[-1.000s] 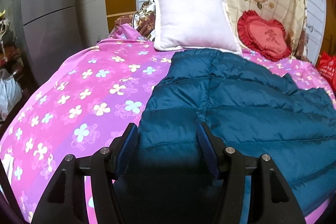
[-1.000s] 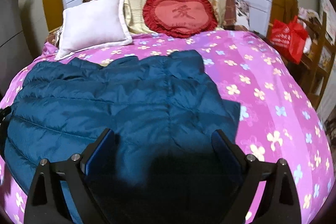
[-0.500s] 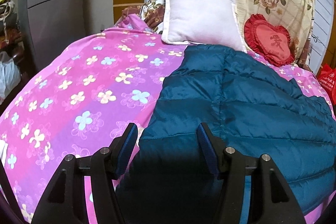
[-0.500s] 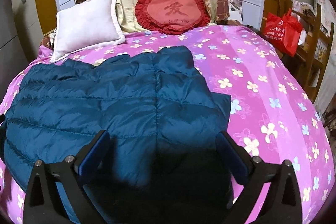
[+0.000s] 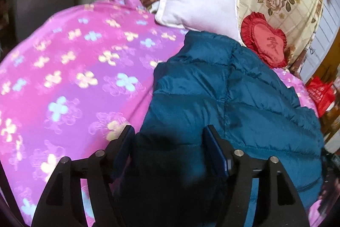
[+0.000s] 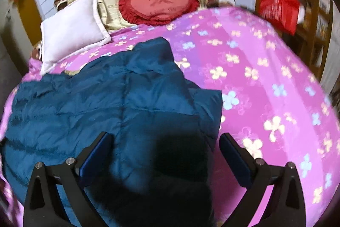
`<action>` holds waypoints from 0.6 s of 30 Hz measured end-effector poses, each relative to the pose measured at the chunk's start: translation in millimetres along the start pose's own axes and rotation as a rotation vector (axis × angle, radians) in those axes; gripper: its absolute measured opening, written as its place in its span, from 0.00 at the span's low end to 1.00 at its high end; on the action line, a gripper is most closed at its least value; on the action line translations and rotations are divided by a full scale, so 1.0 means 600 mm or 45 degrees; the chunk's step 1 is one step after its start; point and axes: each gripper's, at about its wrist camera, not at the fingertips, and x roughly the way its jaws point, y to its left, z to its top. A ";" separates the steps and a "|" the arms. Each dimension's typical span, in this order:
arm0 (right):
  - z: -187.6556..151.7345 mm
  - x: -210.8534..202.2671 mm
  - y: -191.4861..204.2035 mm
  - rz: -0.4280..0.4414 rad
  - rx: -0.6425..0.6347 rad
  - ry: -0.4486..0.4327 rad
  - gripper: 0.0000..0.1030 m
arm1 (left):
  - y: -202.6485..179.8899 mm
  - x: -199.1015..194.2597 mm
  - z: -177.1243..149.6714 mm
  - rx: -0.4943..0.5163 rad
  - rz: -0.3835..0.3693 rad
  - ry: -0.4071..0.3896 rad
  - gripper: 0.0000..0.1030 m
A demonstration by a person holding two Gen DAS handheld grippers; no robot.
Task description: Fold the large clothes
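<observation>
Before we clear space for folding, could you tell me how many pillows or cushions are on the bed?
2: a white pillow at the head of the bed, left side, and a red heart-shaped cushion beside it to the right. Others may be hidden.

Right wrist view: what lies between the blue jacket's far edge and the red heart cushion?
Only a bare stretch of the pink flowered bedspread separates the blue jacket from the red heart cushion; nothing else shows there in the right wrist view.

Teal jacket (image 6: pixel 131 99) now bunched, edges lifted (both views tilted).
</observation>
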 end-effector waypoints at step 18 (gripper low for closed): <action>0.036 0.116 -0.048 0.292 0.100 0.253 1.00 | -0.007 0.094 0.034 0.018 -0.150 0.210 0.84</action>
